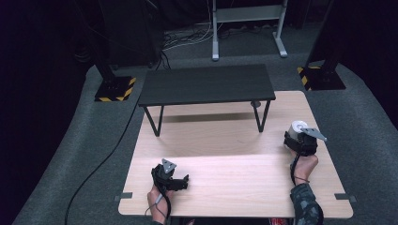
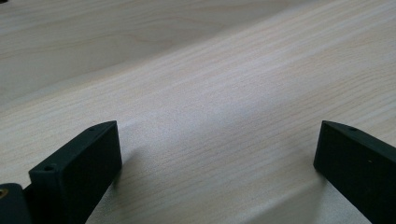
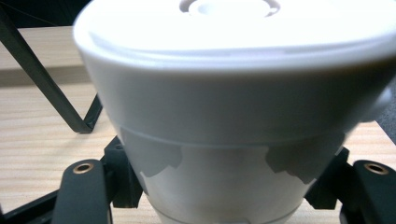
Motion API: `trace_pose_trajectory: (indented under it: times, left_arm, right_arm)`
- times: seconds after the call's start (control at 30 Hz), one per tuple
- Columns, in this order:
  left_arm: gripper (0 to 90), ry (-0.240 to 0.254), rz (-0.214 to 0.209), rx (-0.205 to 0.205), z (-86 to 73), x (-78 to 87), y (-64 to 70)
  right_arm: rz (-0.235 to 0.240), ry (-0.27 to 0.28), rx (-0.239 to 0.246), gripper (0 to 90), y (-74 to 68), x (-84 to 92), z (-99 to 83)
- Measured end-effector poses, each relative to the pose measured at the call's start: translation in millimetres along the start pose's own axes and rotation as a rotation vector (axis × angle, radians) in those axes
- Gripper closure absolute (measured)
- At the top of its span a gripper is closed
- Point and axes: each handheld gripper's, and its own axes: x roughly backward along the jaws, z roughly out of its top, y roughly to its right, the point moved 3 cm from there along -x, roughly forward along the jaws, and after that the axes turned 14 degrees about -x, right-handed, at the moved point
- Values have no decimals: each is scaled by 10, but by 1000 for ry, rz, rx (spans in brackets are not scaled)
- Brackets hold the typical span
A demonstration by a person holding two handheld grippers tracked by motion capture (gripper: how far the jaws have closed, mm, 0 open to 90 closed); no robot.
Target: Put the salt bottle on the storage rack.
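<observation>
Here, the right claw point(image 1: 300, 140) pinches a white cup point(image 3: 233, 107) near the bench's point(image 1: 234, 183) right edge, apparently mid-grasp; the left claw point(image 1: 171, 178) rests spread and empty. Next, seemingly, a steady upright lift.

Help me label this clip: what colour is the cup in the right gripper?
White, seen best in the right gripper view, where the cup sits between the black fingers.
</observation>
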Motion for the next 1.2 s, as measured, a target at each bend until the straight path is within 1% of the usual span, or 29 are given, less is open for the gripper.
trace_pose_trajectory:
  times: [0.23,0.7,0.77,1.2]
  left_arm:
    - [2,0,0,0,0,0,1]
    - [3,0,1,0,0,1,2]
    - [2,0,0,-1,0,0,1]
    - [2,0,0,-1,0,1,0]
  right_arm:
    - [9,9,0,295,8,64,25]
    - [24,13,24,295,-61,186,141]
    - [24,11,21,294,-70,193,150]
    - [34,15,42,295,-148,310,313]
